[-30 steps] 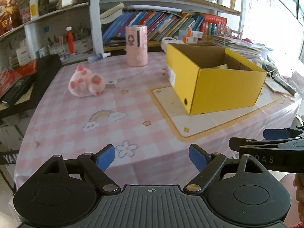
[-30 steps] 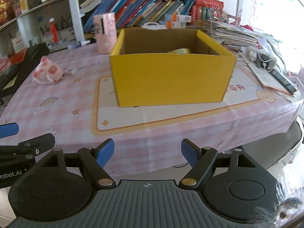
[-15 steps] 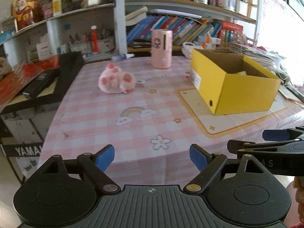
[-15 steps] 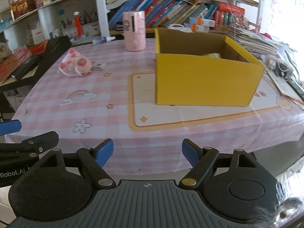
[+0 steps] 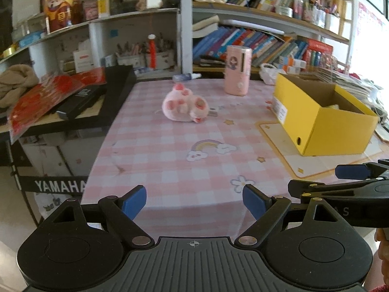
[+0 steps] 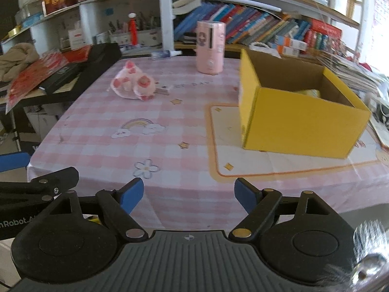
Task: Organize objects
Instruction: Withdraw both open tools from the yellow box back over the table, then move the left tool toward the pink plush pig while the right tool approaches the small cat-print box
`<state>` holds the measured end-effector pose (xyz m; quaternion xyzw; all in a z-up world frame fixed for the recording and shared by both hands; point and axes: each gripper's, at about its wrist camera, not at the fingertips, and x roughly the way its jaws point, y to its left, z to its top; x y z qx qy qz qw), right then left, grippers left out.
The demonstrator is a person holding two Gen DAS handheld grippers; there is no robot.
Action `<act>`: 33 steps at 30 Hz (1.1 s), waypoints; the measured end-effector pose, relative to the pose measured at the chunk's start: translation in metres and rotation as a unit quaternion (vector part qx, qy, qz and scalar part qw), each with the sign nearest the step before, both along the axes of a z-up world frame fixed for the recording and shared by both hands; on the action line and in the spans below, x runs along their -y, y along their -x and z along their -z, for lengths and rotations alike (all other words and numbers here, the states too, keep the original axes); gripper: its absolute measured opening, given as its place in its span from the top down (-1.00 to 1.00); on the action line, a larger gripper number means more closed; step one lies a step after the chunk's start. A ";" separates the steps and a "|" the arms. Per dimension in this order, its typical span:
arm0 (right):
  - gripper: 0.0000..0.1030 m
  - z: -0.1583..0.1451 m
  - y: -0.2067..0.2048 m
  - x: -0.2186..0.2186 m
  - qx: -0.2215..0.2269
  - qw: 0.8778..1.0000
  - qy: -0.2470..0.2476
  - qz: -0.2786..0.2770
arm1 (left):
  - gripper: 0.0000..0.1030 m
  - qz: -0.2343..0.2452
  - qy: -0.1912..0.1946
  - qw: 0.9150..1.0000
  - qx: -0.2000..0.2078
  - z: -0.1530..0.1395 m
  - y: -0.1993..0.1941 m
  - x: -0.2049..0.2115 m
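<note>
A pink plush toy (image 5: pixel 184 105) lies on the pink checked tablecloth (image 5: pixel 170 150), far centre; it also shows in the right wrist view (image 6: pixel 132 85). An open yellow cardboard box (image 5: pixel 321 116) stands at the right, with something pale yellow inside; the right wrist view shows the box (image 6: pixel 299 119) too. A pink cylinder (image 5: pixel 237 70) stands upright behind, also in the right wrist view (image 6: pixel 210 47). My left gripper (image 5: pixel 194 203) is open and empty over the table's near edge. My right gripper (image 6: pixel 188 197) is open and empty beside it.
A black case (image 5: pixel 92 97) with red paper on it sits on a stand left of the table. Bookshelves (image 5: pixel 255 41) run behind. Stacked papers (image 6: pixel 352 73) lie right of the box. A small bottle (image 5: pixel 186 76) lies at the table's far edge.
Both grippers have swung left and pulled back from the table. The plush toy now sits nearer the centre of both views and the box has shifted right. Both jaws stay open.
</note>
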<state>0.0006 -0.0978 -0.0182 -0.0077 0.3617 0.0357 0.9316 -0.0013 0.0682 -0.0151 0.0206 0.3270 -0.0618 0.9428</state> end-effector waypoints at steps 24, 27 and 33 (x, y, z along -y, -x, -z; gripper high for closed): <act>-0.56 0.003 -0.069 -0.018 -0.003 0.999 0.004 -0.047 | -0.72 -0.044 0.011 0.999 0.000 0.005 -0.059 -0.009; -0.56 0.003 -0.090 -0.014 -0.005 0.999 0.005 -0.048 | -0.72 -0.044 0.014 0.999 -0.002 0.006 -0.077 -0.005; -0.55 0.003 -0.131 -0.006 -0.006 0.999 0.008 -0.054 | -0.71 -0.053 0.021 0.998 -0.002 0.006 -0.114 0.002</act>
